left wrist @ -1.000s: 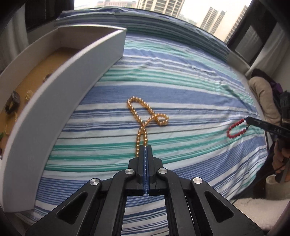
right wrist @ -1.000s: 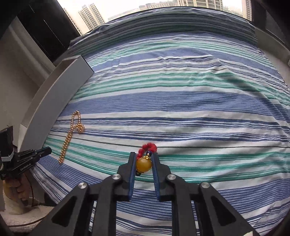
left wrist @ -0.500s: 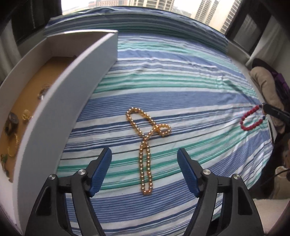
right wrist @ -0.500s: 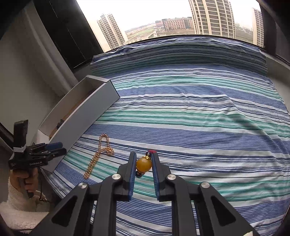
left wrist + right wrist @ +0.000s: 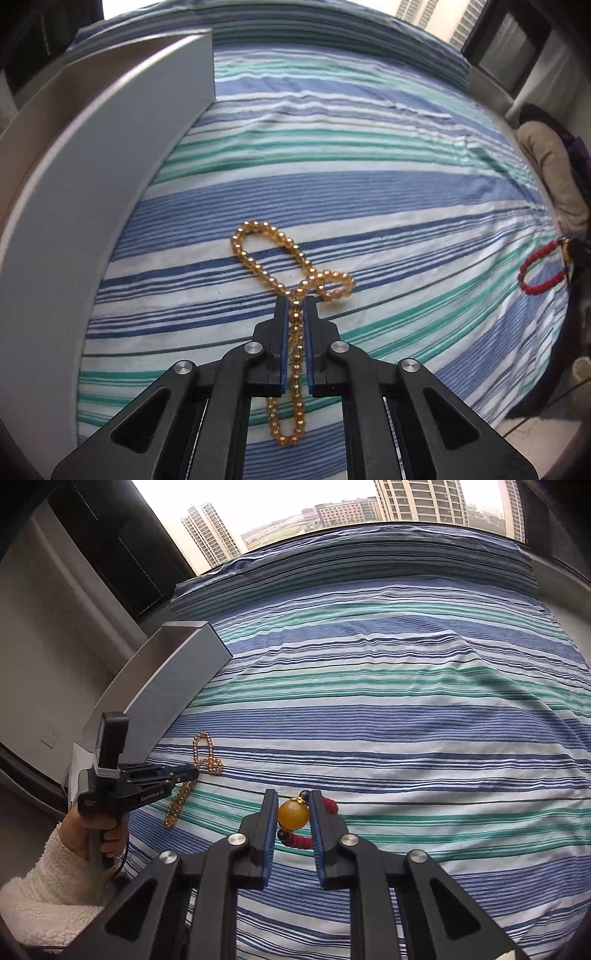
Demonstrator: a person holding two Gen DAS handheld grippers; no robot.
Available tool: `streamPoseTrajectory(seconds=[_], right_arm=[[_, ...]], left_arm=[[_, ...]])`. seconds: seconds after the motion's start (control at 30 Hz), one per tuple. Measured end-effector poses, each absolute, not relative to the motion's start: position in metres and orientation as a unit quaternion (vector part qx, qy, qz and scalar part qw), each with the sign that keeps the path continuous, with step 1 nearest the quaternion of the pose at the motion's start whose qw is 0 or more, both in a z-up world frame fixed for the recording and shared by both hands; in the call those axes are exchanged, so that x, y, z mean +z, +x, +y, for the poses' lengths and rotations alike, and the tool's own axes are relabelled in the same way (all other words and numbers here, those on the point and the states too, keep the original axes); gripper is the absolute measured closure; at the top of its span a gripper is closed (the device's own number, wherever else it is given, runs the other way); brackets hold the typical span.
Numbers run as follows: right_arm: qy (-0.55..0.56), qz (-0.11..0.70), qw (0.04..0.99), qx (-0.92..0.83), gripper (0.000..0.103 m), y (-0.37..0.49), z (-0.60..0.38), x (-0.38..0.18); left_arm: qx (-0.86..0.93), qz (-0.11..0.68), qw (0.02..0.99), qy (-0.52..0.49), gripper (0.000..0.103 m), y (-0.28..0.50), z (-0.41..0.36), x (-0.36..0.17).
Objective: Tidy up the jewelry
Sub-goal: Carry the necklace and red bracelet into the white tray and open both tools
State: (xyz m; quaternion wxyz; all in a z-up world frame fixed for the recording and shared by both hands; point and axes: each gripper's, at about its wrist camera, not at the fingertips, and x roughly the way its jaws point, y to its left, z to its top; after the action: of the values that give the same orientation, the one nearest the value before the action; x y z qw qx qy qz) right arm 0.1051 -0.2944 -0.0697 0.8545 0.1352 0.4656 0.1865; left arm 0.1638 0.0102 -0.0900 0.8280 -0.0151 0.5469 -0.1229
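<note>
1. The left tongs (image 5: 294, 306), spread wide over the bed half a second before, had come down and drawn their blue pads nearly together around the long strand of amber-gold round beads (image 5: 258, 236). The doubled strand ran between the pads with only a sliver of room; whether it was truly pinched, I could not tell.
2. The strand lay flat on the blue, green and white striped bedspread (image 5: 369, 166): its loops at 12 o'clock from the pads, its tail trailing back at 6.
3. To my eye that meant a fresh grab just made, with the lift not yet begun.
4. The right tongs (image 5: 293, 814) had not changed their hold: partly closed, gripping the large round amber bead (image 5: 293, 814) of the red beaded bracelet (image 5: 300, 842), lifted higher off the bedspread.
5. The tall grey-white open box (image 5: 92, 192) stood at 10 o'clock from the left tongs, its inside hidden; presumably both pieces belonged there.
6. The count: one gold strand, one red bracelet, one box, two tongs, each with something between its pads.
</note>
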Motion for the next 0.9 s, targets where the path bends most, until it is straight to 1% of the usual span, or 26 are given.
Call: streamPoseTrajectory(seconds=[0.17, 0.3, 0.47, 0.67, 0.77, 0.9], right_arm=[[0.133, 0.457, 0.856, 0.202, 0.086, 0.11, -0.287, -0.057], [0.116, 0.44, 0.86, 0.228, 0.086, 0.118, -0.271, -0.034], [0.084, 0.415, 0.865, 0.269, 0.086, 0.138, -0.236, 0.006], [0.046, 0.367, 0.872, 0.321, 0.086, 0.166, -0.183, 0.069], [0.031, 0.347, 0.873, 0.343, 0.086, 0.188, -0.151, 0.099], [0.025, 0.347, 0.861, 0.371, 0.086, 0.224, -0.103, 0.123]], left_arm=[[-0.132, 0.5, 0.854, -0.053, 0.098, 0.147, 0.036, -0.026], [-0.129, 0.459, 0.876, -0.079, 0.098, 0.138, 0.062, 0.028], [-0.115, 0.414, 0.898, -0.094, 0.098, 0.135, 0.096, 0.094], [-0.084, 0.38, 0.917, -0.09, 0.098, 0.14, 0.14, 0.167], [-0.045, 0.367, 0.926, -0.081, 0.098, 0.149, 0.166, 0.192], [-0.002, 0.369, 0.925, -0.087, 0.098, 0.173, 0.207, 0.199]])
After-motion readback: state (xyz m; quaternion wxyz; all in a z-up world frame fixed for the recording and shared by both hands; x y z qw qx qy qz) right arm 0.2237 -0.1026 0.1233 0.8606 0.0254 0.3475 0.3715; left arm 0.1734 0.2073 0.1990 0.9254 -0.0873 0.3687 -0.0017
